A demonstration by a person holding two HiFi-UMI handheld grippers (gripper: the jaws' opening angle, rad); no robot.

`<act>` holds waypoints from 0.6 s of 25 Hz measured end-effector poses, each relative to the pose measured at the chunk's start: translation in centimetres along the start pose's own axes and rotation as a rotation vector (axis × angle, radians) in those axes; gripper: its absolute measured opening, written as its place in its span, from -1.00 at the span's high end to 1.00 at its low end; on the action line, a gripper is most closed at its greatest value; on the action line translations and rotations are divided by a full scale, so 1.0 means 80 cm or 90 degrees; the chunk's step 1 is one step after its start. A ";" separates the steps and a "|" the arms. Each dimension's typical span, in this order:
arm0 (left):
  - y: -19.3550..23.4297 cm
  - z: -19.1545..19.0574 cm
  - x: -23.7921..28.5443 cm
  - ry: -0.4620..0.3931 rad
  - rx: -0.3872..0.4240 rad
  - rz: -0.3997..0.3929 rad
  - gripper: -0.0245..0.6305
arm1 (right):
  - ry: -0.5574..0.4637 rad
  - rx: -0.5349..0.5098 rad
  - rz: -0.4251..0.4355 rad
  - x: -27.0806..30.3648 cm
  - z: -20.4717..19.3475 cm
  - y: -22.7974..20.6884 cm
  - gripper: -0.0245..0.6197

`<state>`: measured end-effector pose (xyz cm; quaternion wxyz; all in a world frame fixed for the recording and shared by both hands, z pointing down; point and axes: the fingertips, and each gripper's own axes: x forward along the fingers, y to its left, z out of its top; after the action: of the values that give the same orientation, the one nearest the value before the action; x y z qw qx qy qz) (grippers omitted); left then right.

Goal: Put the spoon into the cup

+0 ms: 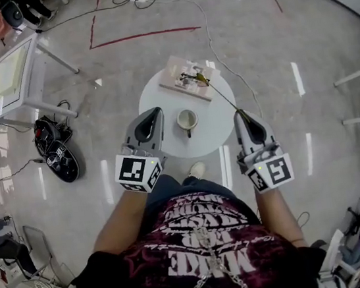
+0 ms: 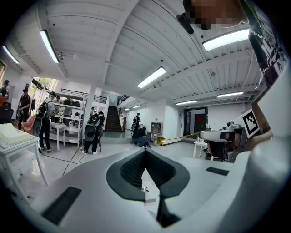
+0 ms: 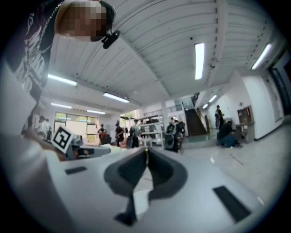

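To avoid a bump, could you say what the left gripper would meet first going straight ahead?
Likely nothing near: the left gripper points level above the table, left of the cup; its view shows only room ahead.

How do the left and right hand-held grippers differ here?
The right hand-held gripper clamps the gold spoon by its handle; the left hand-held gripper is shut on nothing. The left one sits nearer the cup; the right one is at the right edge of the table. Both have their jaws together.
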<state>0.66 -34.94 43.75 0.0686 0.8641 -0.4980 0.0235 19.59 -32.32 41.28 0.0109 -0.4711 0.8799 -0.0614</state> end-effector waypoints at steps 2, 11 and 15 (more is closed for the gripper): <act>0.001 -0.002 0.002 0.006 0.006 0.001 0.84 | -0.003 0.001 -0.002 0.004 0.002 -0.008 0.81; 0.015 0.008 0.028 0.007 0.020 -0.016 0.84 | -0.011 -0.020 -0.024 0.045 0.014 -0.026 0.81; 0.017 0.010 0.054 0.006 0.028 -0.050 0.84 | -0.007 -0.025 -0.041 0.069 0.012 -0.025 0.81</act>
<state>1.62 -39.44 43.56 0.0531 0.8842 -0.4627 0.0356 18.27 -38.12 40.78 0.0045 -0.4999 0.8650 -0.0423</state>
